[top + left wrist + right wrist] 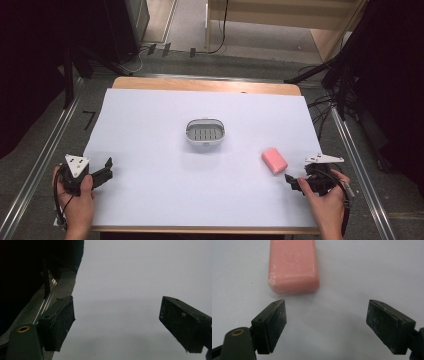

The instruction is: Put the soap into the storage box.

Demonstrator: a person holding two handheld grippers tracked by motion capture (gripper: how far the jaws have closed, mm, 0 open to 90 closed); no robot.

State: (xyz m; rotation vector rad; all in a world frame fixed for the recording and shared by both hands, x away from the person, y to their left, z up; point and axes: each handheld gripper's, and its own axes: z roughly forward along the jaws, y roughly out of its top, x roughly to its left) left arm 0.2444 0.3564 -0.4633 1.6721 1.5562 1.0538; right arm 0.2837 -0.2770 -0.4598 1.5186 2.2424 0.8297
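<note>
**Soap not yet picked up, dish waiting empty**

I have both tools low at the near edge of the tabletop (150, 105), one at each corner. My right tool (296, 184) sits near the near right corner with its jaws spread wide and nothing between them. Just beyond it lies the pink soap bar (274, 160), flat on the white surface and close to the right edge. In the right gripper view the soap bar (293, 266) lies a little ahead of the left jaw, apart from both pads and off to one side of the gap, so I judge the tool is not lined up on it yet.

My left tool (106, 168) rests by the near left corner, also released, jaws wide apart. In the left gripper view I see bare white surface between its pads and the tabletop's left edge falling away to the floor rail.

The soap dish (205, 131) stands near the middle of the tabletop, well apart from the bar and from both tools. Its slotted tray looks empty.

As I read it, the work is at its very start: nothing is grasped, nothing is moved. What seems left is everything: centre the right tool over the bar, close on it, carry it toward the middle and set it in the dish.
</note>
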